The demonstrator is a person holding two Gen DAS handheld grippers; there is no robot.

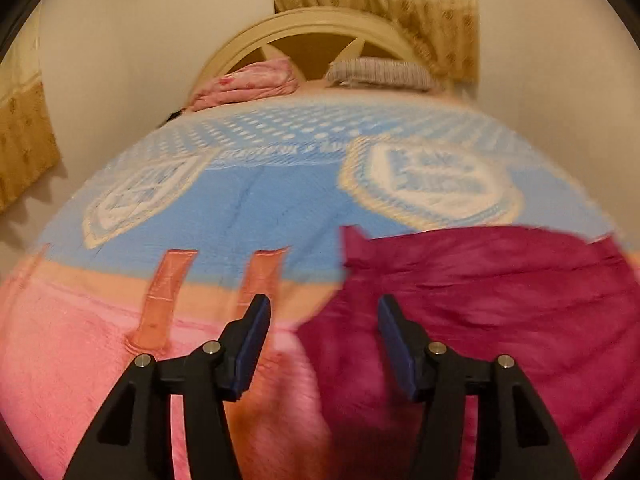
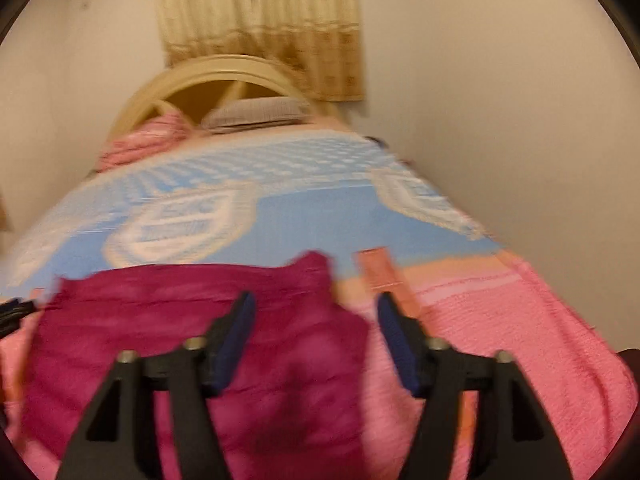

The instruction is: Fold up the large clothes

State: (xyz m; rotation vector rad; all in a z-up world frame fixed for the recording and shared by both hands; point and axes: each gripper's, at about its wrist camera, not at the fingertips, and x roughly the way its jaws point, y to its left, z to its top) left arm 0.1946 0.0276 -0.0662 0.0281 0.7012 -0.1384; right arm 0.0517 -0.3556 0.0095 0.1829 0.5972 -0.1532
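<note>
A magenta garment (image 1: pixel 500 304) lies spread on the near end of the bed; it also shows in the right wrist view (image 2: pixel 192 320). My left gripper (image 1: pixel 324 308) is open and empty, above the garment's left edge where it meets the pink blanket. My right gripper (image 2: pixel 314 306) is open and empty, above the garment's right edge. Both views are blurred.
The bed has a blue and white patterned cover (image 1: pixel 280 200) and a pink blanket (image 1: pixel 72 340) at the near end. A pink folded cloth (image 1: pixel 244 84) and a grey pillow (image 1: pixel 380 70) lie by the arched headboard (image 1: pixel 312 26). Walls stand close on both sides.
</note>
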